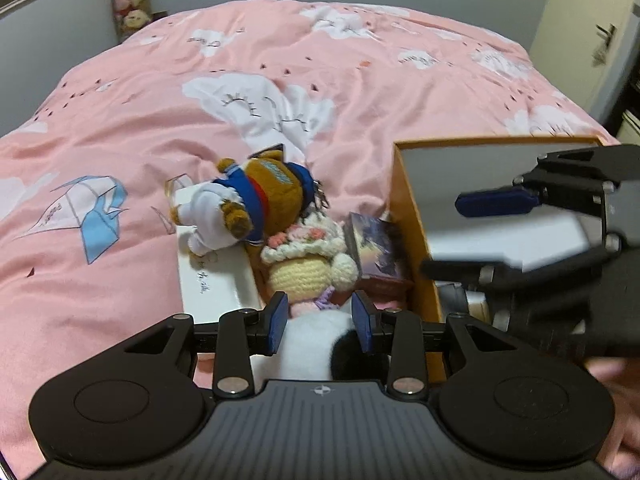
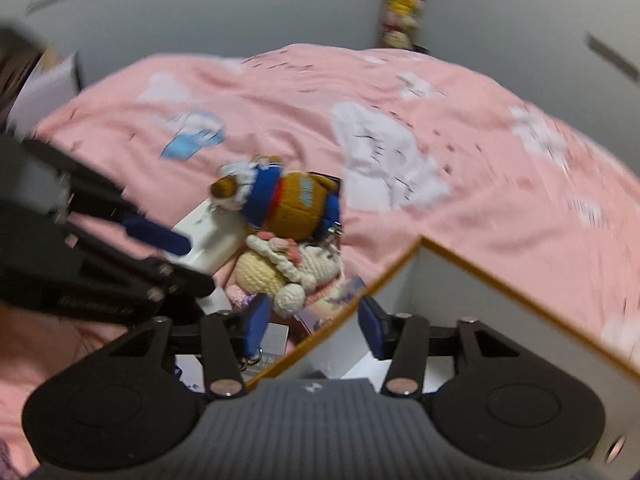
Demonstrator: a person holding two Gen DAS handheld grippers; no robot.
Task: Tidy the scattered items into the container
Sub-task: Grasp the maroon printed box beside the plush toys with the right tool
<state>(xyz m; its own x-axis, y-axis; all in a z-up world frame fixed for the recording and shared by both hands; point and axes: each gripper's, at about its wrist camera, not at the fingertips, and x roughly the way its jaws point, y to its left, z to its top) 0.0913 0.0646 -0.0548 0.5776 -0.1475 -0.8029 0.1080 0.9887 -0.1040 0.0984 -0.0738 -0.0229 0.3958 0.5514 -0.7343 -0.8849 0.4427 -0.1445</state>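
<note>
Pink bedding [image 1: 280, 80] printed with white clouds and paper planes covers a bed that fills both fisheye views. On it, near the foot of the frame, lies a small heap of scattered items beside an open cardboard box [image 1: 404, 216] with orange-brown outer walls and a pale inside. A brown plush bear keychain [image 1: 264, 196] in a blue and white sailor outfit lies tilted across a flat white box [image 1: 212, 280]. Just below the bear rests a cream crocheted doll [image 1: 304, 264] with a frilly white and pink bonnet, touching the bear. Between the doll and the cardboard box wall sits a small purple picture box [image 1: 376, 248], leaning against that wall. The left gripper [image 1: 322, 322] points down over a black and white plush toy [image 1: 320, 344] lying at the near end of the heap; its blue-padded fingers [image 1: 280, 316] stand apart on either side of the plush, and whether they press on it cannot be told. The right gripper [image 2: 316, 324], seen blurred in its own view, hovers above the corner of the cardboard box with its fingers [image 2: 256, 320] spread apart and nothing between them. A person's hand [image 1: 616, 400] shows at the right edge of the left view.
</note>
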